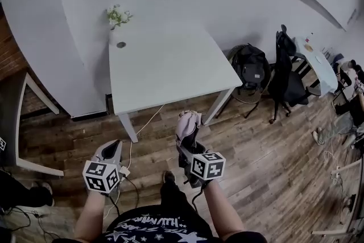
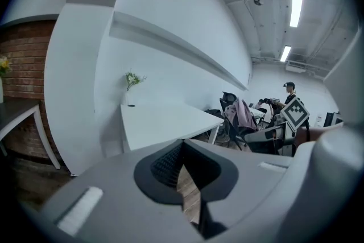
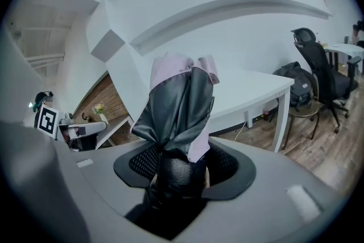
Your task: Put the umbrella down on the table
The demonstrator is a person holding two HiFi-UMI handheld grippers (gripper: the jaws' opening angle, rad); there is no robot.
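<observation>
A folded umbrella (image 1: 187,124) of pink and grey fabric sticks up out of my right gripper (image 1: 187,148), which is shut on its lower end. In the right gripper view the umbrella (image 3: 179,97) rises between the jaws of the right gripper (image 3: 176,171) and hides part of the white table (image 3: 250,91). The table (image 1: 165,65) stands a short way ahead over the wood floor. My left gripper (image 1: 112,148) hangs level with the right one, shut and holding nothing. In its own view the left gripper (image 2: 183,148) shows only a thin slit of floor, with the table (image 2: 159,122) beyond.
A small vase of flowers (image 1: 117,16) and a round cable hole (image 1: 121,45) sit at the table's far left corner. A backpack on a chair (image 1: 251,67) and a black office chair (image 1: 285,75) stand to the right. A white cable (image 1: 142,125) trails on the floor. A dark side table (image 1: 12,116) stands at left.
</observation>
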